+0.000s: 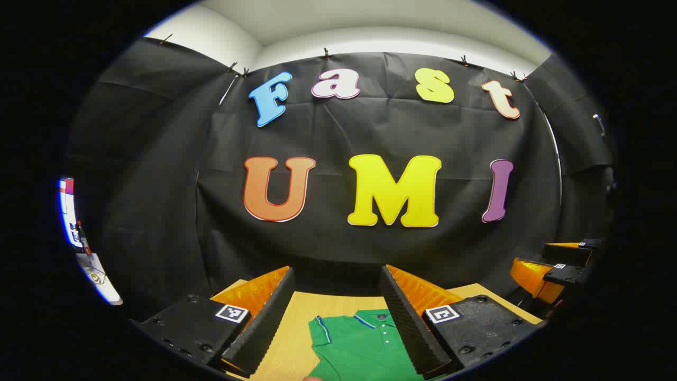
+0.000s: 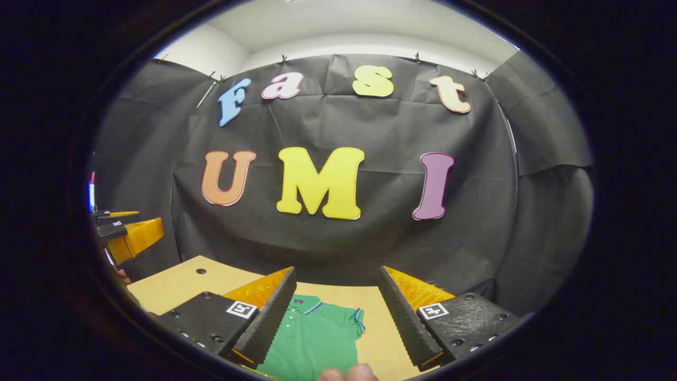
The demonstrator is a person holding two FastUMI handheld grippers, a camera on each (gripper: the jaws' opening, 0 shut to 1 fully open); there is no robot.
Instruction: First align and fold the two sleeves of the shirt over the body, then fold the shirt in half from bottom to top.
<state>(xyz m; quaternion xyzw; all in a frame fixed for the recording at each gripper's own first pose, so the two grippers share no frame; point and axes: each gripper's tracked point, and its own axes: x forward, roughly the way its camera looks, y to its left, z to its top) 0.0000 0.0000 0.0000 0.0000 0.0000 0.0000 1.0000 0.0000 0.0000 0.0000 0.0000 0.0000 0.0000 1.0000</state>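
Observation:
A green polo shirt (image 1: 359,344) with a striped collar lies flat on the wooden table (image 1: 296,328), collar toward the far wall. My left gripper (image 1: 338,317) hovers above it, open, with nothing between its fingers; the shirt's left shoulder and sleeve show in the gap. In the right gripper view the same shirt (image 2: 317,333) lies below my right gripper (image 2: 336,312), which is open and holds nothing; the shirt's right short sleeve (image 2: 357,320) shows there. The right gripper (image 1: 555,267) also appears at the right edge of the left gripper view, and the left gripper (image 2: 124,230) at the left edge of the right gripper view.
The table's far edge (image 2: 222,270) runs close to the black cloth wall. A small hole (image 2: 200,271) marks the tabletop at far left. A fingertip (image 2: 349,373) shows at the bottom of the right gripper view.

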